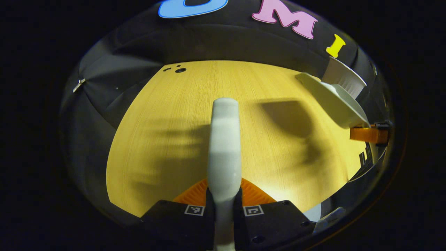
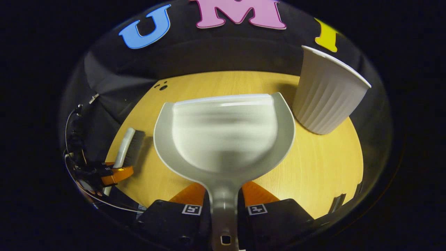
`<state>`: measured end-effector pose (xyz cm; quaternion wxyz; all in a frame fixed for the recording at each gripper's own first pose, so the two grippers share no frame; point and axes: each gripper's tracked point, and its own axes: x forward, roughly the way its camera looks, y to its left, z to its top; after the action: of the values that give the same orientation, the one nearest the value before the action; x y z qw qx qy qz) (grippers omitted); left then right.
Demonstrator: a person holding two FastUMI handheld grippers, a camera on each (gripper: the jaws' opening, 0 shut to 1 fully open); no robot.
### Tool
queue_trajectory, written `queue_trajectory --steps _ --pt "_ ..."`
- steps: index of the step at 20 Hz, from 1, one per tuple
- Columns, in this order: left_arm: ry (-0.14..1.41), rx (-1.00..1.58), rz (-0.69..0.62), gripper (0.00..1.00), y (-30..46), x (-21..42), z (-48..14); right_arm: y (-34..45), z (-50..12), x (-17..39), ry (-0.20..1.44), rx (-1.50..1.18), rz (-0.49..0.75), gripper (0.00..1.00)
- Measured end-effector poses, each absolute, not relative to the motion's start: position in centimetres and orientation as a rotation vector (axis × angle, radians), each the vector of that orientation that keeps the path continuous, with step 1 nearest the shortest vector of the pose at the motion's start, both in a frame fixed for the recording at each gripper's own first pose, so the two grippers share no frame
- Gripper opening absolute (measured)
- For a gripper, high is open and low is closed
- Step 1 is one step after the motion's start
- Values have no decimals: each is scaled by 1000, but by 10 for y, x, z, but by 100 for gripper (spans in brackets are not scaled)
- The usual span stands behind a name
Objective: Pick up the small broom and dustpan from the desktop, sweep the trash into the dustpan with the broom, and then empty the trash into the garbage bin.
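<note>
In the left gripper view, my left gripper [image 1: 224, 191] is shut on the pale grey broom [image 1: 224, 139], which sticks straight forward above the wooden tabletop [image 1: 167, 139]. The dustpan [image 1: 331, 101] hovers at the right, tilted, with the right gripper's orange finger [image 1: 369, 134] behind it. In the right gripper view, my right gripper [image 2: 223, 193] is shut on the handle of the grey dustpan [image 2: 224, 136]. The pan is blurred and lifted off the table, its front lip facing away. The broom [image 2: 127, 144], dark bristles showing, is at the left in the left gripper [image 2: 115, 173].
A white ribbed garbage bin [image 2: 325, 94] stands at the table's back right, just right of the dustpan's front corner; it also shows behind the pan as the bin [image 1: 343, 78]. Small dark holes [image 1: 179, 69] mark the table's far left corner. Black cloth surrounds the table.
</note>
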<state>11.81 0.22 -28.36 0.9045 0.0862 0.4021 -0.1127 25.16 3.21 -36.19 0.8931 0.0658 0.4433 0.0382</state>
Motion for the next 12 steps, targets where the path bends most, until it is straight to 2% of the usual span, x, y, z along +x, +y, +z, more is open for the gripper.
queue_trajectory --steps 1,2,5,6,11,12 --pt "838 187 -226 24 2 120 -289 32 -374 248 940 139 78 29" --pt "843 194 -219 26 2 124 -293 30 -385 245 957 142 76 33" --pt "864 210 -202 27 0 137 -301 32 -404 243 1007 143 69 29" --pt "872 220 -193 27 -1 141 -303 33 -408 243 1019 145 67 33" --pt "897 271 -177 27 -7 154 -312 33 -425 235 1078 145 71 33" --pt "901 281 -177 30 -8 155 -311 32 -424 235 1084 132 70 34"
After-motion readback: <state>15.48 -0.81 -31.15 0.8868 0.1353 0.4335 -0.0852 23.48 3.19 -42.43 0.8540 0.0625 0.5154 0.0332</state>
